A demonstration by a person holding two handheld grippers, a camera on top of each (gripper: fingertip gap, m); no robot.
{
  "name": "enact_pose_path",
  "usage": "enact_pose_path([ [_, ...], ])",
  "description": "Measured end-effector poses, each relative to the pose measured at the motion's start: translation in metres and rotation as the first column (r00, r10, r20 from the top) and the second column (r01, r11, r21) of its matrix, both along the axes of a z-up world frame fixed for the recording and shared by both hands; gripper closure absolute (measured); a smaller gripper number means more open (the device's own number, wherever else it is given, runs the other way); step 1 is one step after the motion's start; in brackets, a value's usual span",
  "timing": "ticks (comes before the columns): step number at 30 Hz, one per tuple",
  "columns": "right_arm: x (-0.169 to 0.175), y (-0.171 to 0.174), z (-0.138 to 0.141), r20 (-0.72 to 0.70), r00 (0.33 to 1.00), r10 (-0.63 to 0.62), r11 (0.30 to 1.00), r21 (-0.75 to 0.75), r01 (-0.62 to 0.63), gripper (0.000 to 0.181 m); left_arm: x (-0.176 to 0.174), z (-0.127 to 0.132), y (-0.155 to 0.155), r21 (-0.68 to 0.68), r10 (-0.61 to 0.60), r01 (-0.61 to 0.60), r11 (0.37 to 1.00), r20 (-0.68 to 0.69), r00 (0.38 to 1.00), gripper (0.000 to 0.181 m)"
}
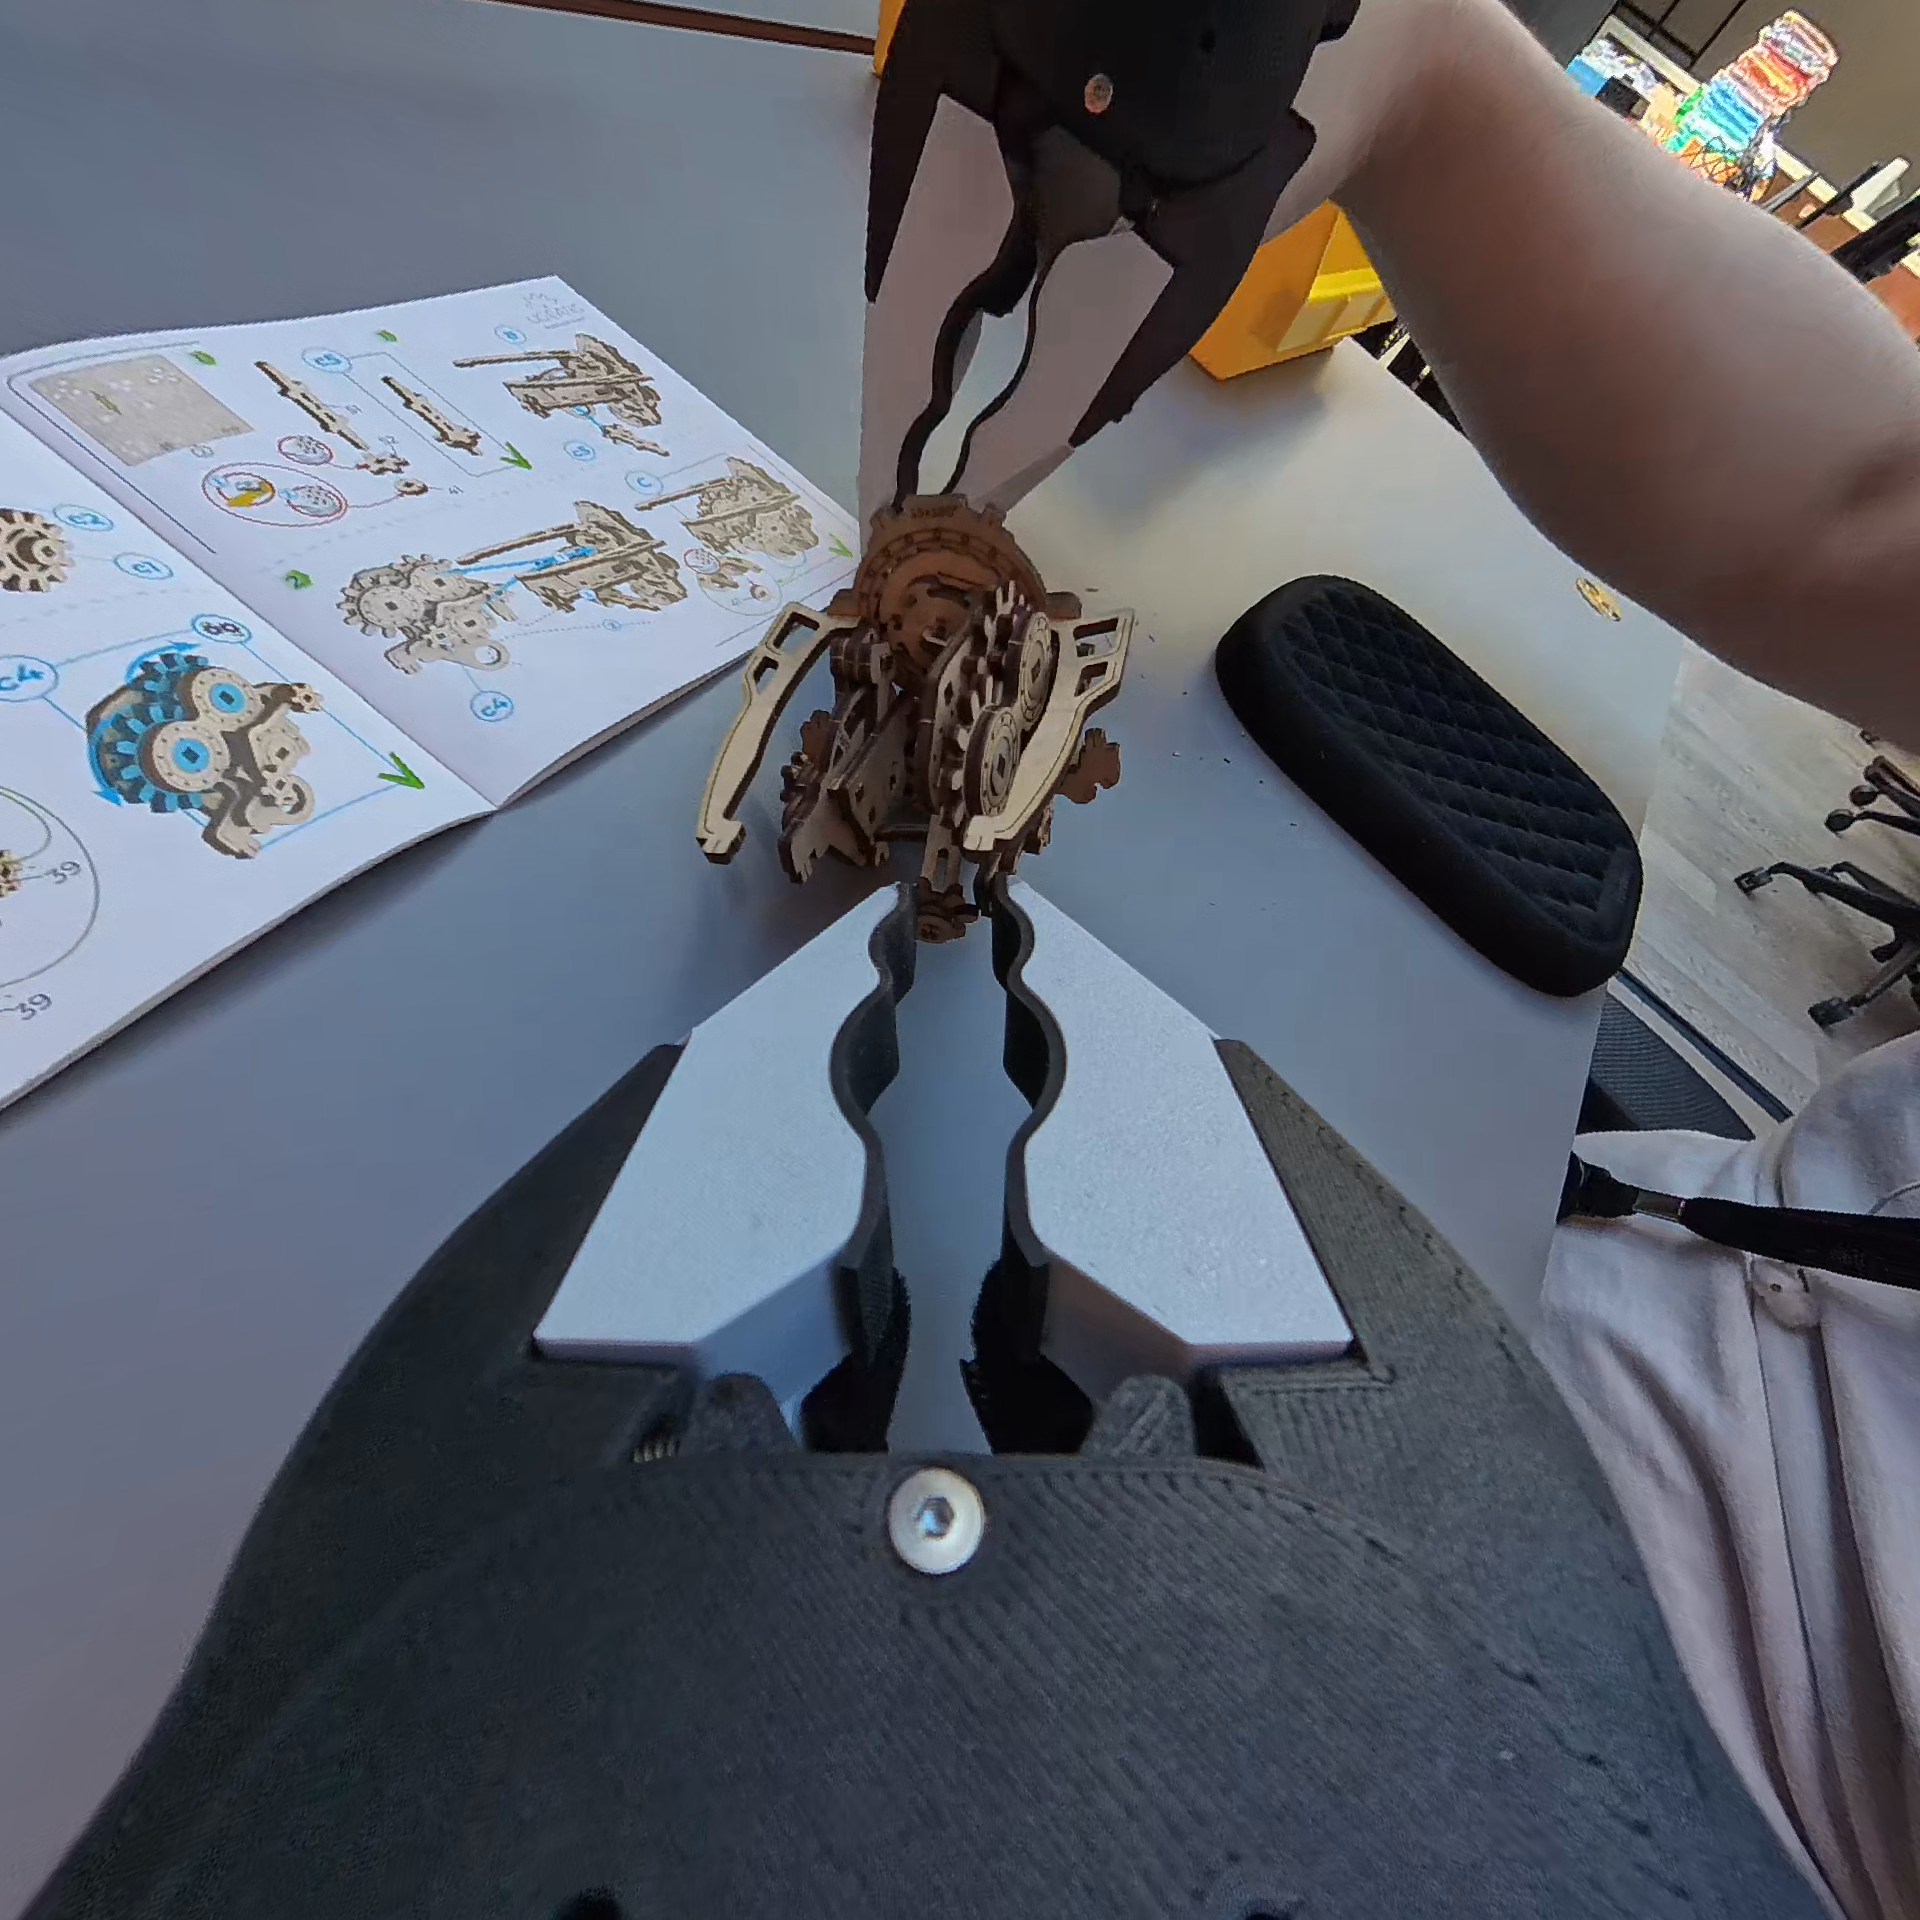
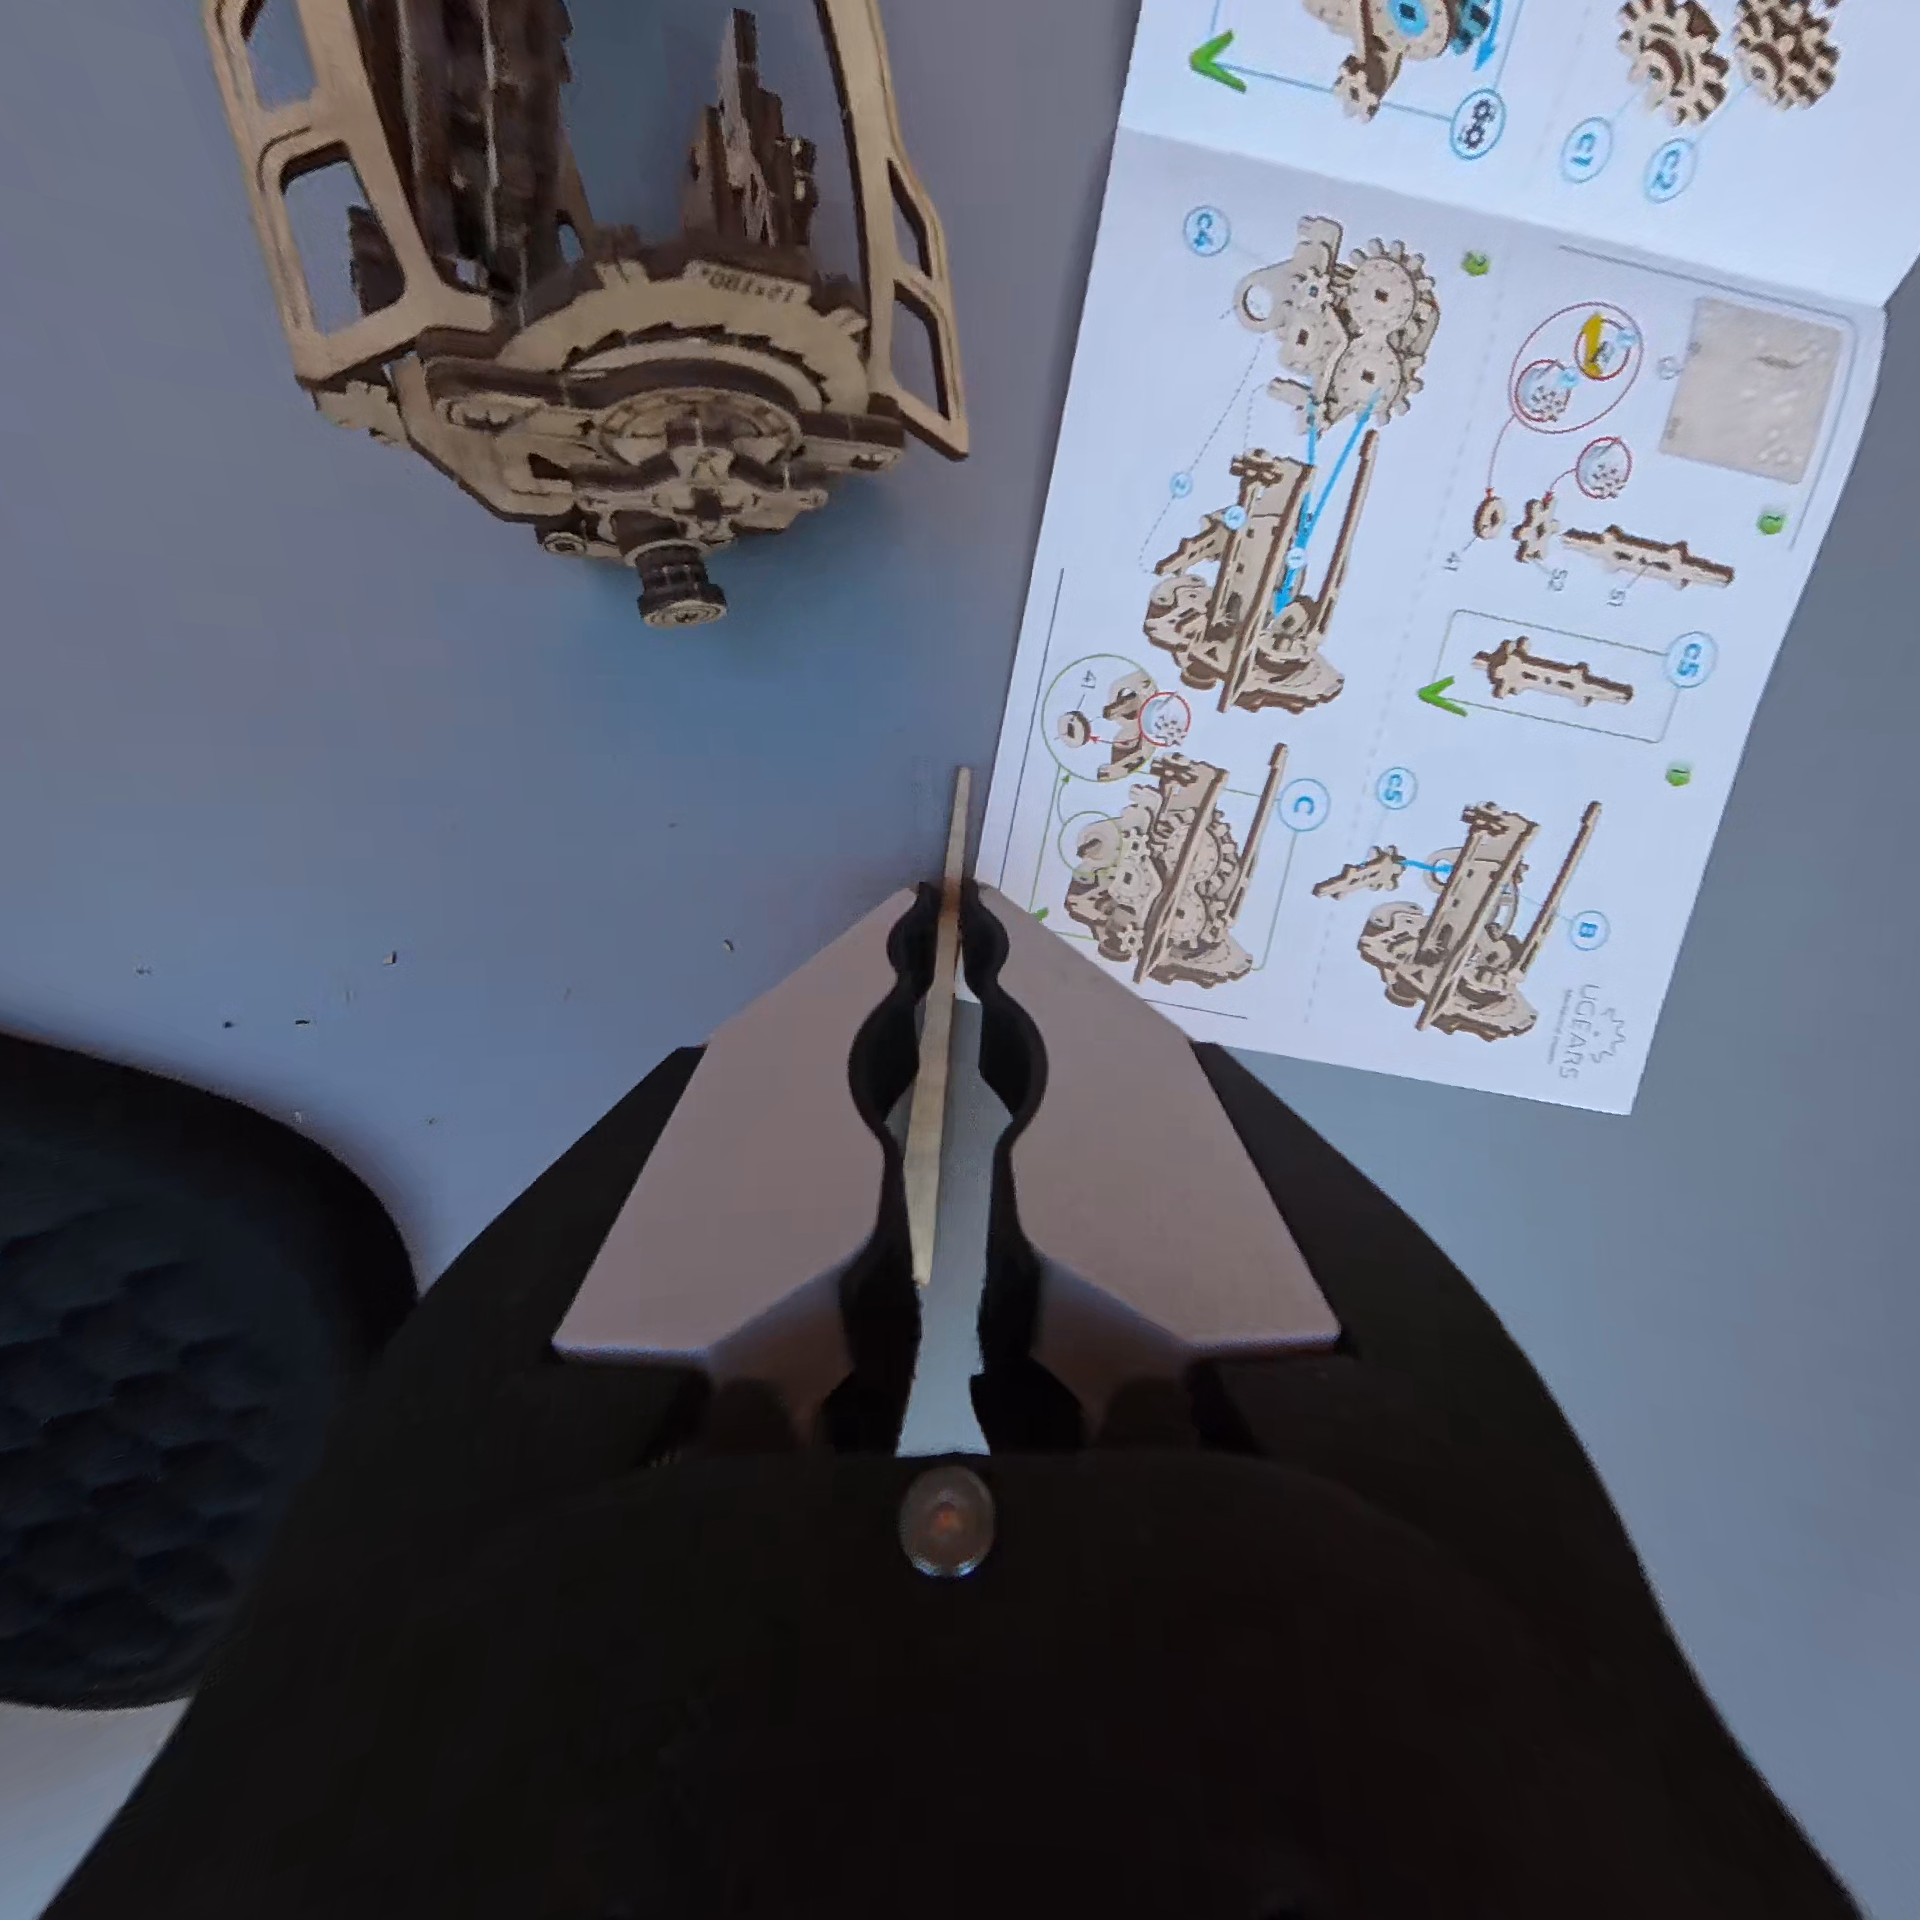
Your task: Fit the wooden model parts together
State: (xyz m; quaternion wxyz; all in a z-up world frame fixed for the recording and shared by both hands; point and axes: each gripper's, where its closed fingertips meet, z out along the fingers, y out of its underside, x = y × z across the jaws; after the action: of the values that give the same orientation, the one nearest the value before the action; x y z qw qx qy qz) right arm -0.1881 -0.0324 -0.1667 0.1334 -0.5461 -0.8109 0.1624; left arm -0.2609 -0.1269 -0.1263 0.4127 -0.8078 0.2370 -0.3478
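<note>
Grey tabletop (image 2: 520, 831) under us: our right tongs (image 2: 951, 904) pinch a thin flat wooden strip (image 2: 940, 1039), our left tongs (image 1: 951, 904) pinch the brown wooden gear model (image 1: 925, 686)'s bottom knob; we line up slowly.

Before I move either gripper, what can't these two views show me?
- Flat wooden piece, right wrist view: seen edge-on between the right gripper pads, outline unknown.
- Wooden model, right wrist view: its far end is cut by the top edge.
- Left gripper, left wrist view: grip on the model's small knob unclear.
</note>
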Motion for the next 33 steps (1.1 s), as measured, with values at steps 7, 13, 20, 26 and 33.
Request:
enact_pose_path([
  [7, -0.027, -0.005, 0.043, -0.298, 0.923, -0.244, 0.964, -0.178, 0.197, 0.179, 0.0, -0.001, -0.001, 0.006, -0.004, 0.004, 1.0, -0.01, 1.0, 0.169],
  [13, -0.035, -0.018, 0.151, -0.65, 0.525, -0.549, 0.811, -0.566, 0.147, 0.179, 0.0, -0.001, -0.002, 0.017, -0.006, 0.006, 1.0, -0.022, 1.0, 0.169],
  [20, -0.062, -0.049, 0.168, -0.702, 0.409, -0.583, 0.739, -0.667, -0.091, 0.179, 0.001, -0.003, -0.003, 0.026, -0.004, 0.006, 1.0, -0.05, 0.999, 0.169],
  [26, -0.078, -0.051, 0.141, -0.706, 0.461, -0.538, 0.768, -0.636, -0.077, 0.179, 0.001, -0.002, -0.002, 0.025, -0.004, 0.005, 1.0, -0.05, 0.999, 0.169],
  [33, -0.071, -0.049, 0.139, -0.699, 0.454, -0.552, 0.735, -0.665, -0.13, 0.179, 0.001, -0.001, -0.001, 0.023, -0.006, 0.007, 1.0, -0.04, 0.999, 0.17],
])
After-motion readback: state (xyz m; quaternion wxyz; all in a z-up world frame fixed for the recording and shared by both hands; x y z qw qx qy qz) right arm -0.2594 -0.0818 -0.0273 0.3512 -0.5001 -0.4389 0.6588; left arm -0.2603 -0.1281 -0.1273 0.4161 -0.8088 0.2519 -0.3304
